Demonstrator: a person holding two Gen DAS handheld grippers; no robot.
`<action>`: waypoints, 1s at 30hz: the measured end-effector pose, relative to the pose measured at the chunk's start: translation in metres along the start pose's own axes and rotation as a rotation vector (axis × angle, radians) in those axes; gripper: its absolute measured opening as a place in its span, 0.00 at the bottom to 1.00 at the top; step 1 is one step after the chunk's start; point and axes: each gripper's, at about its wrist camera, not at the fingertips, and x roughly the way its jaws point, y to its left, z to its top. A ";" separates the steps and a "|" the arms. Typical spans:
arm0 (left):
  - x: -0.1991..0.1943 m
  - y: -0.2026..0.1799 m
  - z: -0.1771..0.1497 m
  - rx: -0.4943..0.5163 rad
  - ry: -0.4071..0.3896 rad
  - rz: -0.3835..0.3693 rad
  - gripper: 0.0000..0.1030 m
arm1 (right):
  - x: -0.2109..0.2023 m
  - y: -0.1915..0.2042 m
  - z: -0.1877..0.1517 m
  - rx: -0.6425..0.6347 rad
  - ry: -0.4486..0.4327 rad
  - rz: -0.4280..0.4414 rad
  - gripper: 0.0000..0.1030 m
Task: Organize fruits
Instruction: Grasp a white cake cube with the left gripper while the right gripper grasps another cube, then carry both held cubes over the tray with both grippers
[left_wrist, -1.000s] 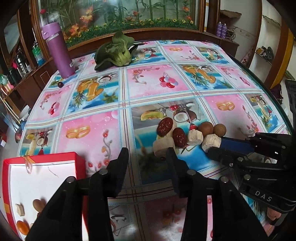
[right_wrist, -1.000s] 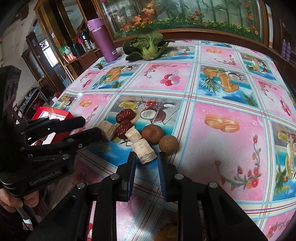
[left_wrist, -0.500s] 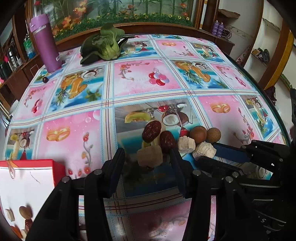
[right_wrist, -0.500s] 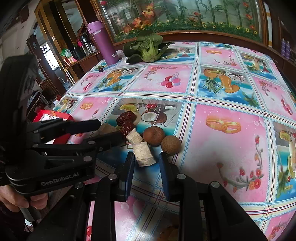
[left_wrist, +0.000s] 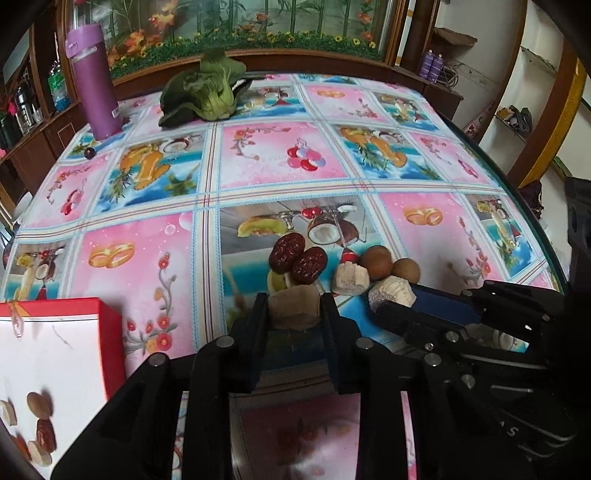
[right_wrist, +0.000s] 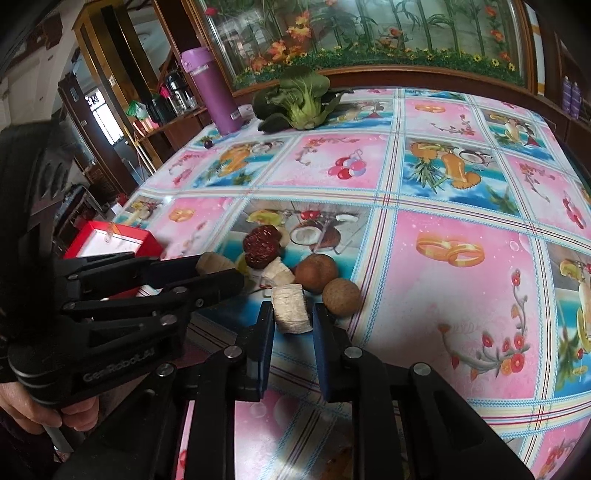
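- A beige chunk (left_wrist: 293, 308) was clamped by the left tool (left_wrist: 293, 314), beside two red dates (left_wrist: 297, 258) on the desk (left_wrist: 147, 258).
- A white fibrous chunk (right_wrist: 291, 310) was clamped by the right tool (right_wrist: 293, 317), just beside two brown longans (right_wrist: 328, 282).
- The red box (left_wrist: 55, 350) was seen near the left tool.

Two wrinkled red dates (left_wrist: 297, 258) lie touching, w/ a pale chunk (left_wrist: 350, 279) and two round brown longans (left_wrist: 389, 265) just right of them. Tan chunk (left_wrist: 293, 305) sits nearer than dates; ribbed white chunk (right_wrist: 291, 310) near longans. Red box (left_wrist: 107, 332) w/ more pieces, left of dates.
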 end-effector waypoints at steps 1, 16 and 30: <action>-0.007 0.000 -0.002 0.000 -0.013 0.002 0.29 | -0.003 0.001 0.000 0.001 -0.009 0.010 0.18; -0.130 0.082 -0.082 -0.194 -0.156 0.182 0.29 | -0.025 0.140 0.008 -0.143 -0.084 0.207 0.18; -0.149 0.158 -0.157 -0.350 -0.078 0.272 0.29 | 0.053 0.244 -0.001 -0.305 0.082 0.178 0.18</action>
